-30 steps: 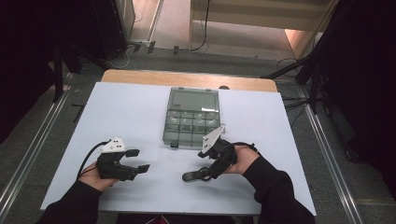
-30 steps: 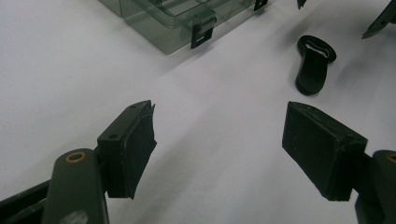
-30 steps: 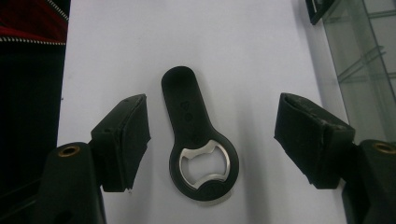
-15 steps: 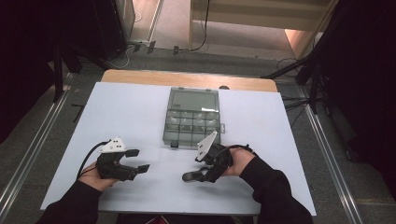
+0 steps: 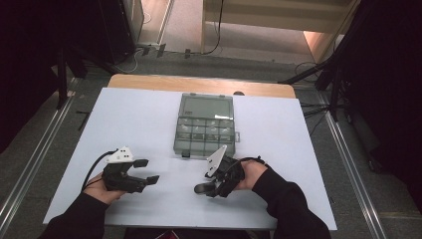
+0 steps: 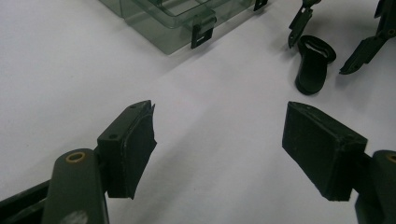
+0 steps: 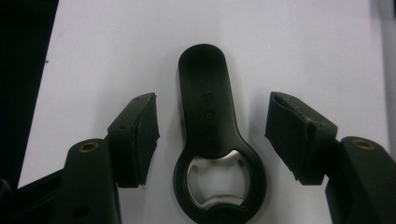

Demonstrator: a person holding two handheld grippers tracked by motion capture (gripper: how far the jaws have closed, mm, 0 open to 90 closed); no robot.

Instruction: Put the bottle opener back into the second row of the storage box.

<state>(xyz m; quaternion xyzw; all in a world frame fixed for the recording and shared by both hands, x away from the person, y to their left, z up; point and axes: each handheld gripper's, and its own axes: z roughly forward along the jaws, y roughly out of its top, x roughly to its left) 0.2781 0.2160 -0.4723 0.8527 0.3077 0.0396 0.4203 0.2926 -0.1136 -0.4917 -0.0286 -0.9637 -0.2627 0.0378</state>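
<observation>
On the white table (image 5: 149, 119) before me, a clear compartment box (image 5: 205, 124) sits shut toward the far edge. Nearer, my left gripper (image 6: 219, 140) hovers low with jaws wide apart, holding nothing. My right gripper (image 7: 212, 135) straddles a black bottle opener (image 7: 210, 126) lying flat, jaws open on either side, not touching it.

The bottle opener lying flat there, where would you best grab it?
Probably across the narrow handle of the opener, from above: it lies flat on the table, and the right hand-held gripper already has an open jaw on each side of it.
</observation>
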